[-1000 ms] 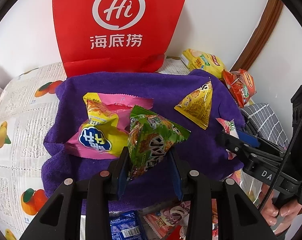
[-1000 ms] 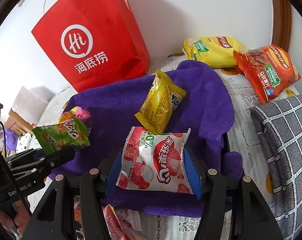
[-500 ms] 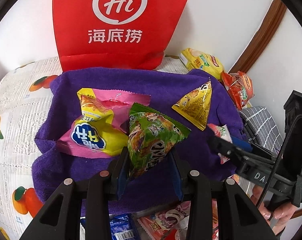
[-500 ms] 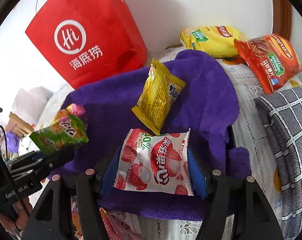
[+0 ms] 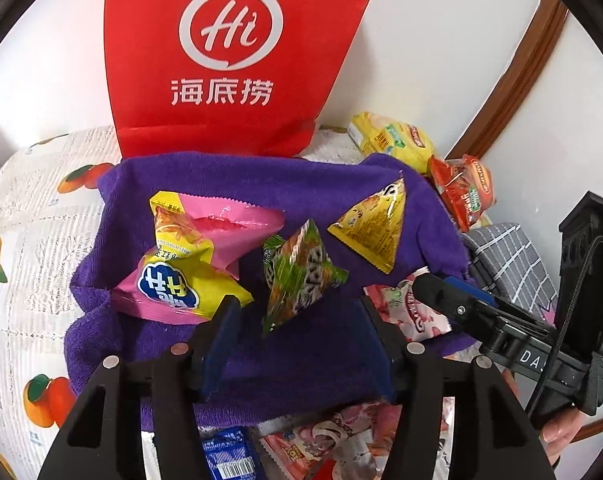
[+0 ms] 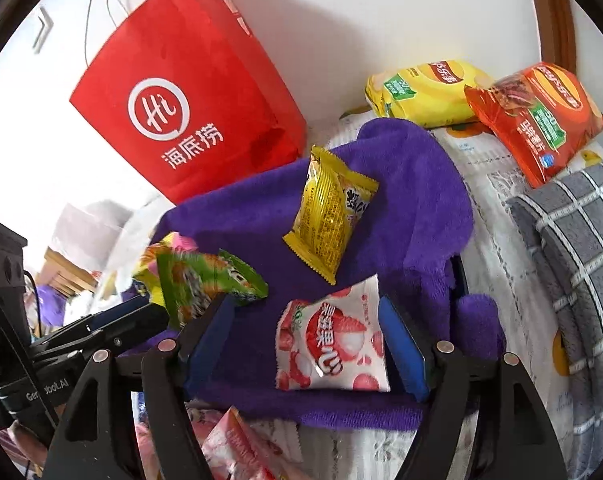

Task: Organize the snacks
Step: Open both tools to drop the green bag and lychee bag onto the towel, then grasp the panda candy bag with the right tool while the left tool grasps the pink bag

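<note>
Left gripper (image 5: 297, 320) jaws opening, green packet (image 5: 297, 276) loose between them at frame centre on purple towel (image 5: 229, 176), right gripper (image 6: 305, 340) jaws opening, lychee packet (image 6: 329, 344) free between them, lower centre

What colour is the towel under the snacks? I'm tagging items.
Purple towel, clearest in the right wrist view.

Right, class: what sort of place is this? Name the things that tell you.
Probably a room in a home, with snacks laid out on a bed or table. Clues: a fruit-print cover under a purple towel, a grey checked cushion, and a restaurant's red paper bag against a white wall.
</note>
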Demonstrator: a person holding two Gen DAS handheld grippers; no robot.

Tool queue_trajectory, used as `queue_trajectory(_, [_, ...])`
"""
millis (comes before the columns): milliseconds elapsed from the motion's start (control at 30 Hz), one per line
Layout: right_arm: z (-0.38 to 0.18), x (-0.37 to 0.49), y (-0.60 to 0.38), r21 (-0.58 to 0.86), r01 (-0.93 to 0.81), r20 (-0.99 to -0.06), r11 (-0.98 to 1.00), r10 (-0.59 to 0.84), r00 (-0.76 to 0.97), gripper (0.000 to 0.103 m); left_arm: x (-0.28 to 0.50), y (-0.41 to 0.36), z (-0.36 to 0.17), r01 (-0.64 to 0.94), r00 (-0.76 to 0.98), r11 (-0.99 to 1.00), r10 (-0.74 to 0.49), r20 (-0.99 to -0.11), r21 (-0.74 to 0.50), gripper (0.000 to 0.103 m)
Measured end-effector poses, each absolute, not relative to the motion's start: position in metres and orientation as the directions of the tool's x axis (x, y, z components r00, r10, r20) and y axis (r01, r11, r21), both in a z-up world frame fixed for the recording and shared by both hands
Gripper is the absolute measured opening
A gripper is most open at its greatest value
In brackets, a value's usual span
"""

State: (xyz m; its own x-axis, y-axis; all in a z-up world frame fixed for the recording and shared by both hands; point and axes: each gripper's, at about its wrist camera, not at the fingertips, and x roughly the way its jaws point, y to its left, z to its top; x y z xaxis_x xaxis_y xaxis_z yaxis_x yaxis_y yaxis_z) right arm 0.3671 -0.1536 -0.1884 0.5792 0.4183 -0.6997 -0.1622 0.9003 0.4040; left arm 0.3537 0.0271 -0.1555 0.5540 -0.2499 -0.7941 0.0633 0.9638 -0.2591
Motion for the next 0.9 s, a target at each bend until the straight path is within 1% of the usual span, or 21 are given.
queue_trajectory(100, [-0.185, 0.353, -0.156, 0.457, -0.174, -0.686, 0.872, 0.470, 0.556, 0.074, 0.346, 0.030, -0.150, 0.059, 0.565, 0.963, -0.248, -0.787, -0.262, 0.057])
queue_trajectory(200, [-0.178, 0.327, -0.149, 0.443, -0.218, -0.679, 0.869, 0.485, 0.552, 0.074, 0.338, 0.037, -0.148, 0.055, 0.568, 0.963, -0.247, -0.785, -0.263, 0.058])
queue_trajectory(267, [-0.176, 0.312, -0.144, 0.423, -0.246, -0.688, 0.872, 0.486, 0.539, 0.077, 0.331, 0.042, -0.147, 0.051, 0.564, 0.963, -0.245, -0.788, -0.263, 0.058])
queue_trajectory(333, [-0.175, 0.296, -0.136, 0.406, -0.279, -0.696, 0.870, 0.492, 0.523, 0.084, 0.322, 0.048, -0.147, 0.049, 0.562, 0.964, -0.244, -0.790, -0.263, 0.059])
queue_trajectory(400, [-0.176, 0.283, -0.125, 0.385, -0.319, -0.703, 0.866, 0.499, 0.507, 0.087, 0.315, 0.052, -0.145, 0.049, 0.562, 0.964, -0.244, -0.790, -0.263, 0.059])
queue_trajectory(500, [-0.180, 0.272, -0.108, 0.305, -0.360, -0.727, 0.882, 0.460, 0.510, 0.087, 0.301, 0.063, -0.142, 0.043, 0.566, 0.963, -0.243, -0.788, -0.266, 0.063])
queue_trajectory(633, [-0.192, 0.269, -0.094, 0.199, -0.338, -0.775, 0.920, 0.358, 0.521, 0.087, 0.284, 0.077, -0.138, 0.033, 0.574, 0.965, -0.231, -0.785, -0.260, 0.066])
queue_trajectory(867, [-0.207, 0.284, -0.089, 0.205, -0.282, -0.811, 0.937, 0.324, 0.488, 0.086, 0.255, 0.110, -0.140, -0.004, 0.579, 0.966, -0.208, -0.789, -0.257, 0.068])
queue_trajectory(900, [-0.208, 0.284, -0.089, 0.207, -0.275, -0.811, 0.939, 0.322, 0.489, 0.082, 0.252, 0.112, -0.142, -0.010, 0.576, 0.966, -0.205, -0.791, -0.257, 0.068])
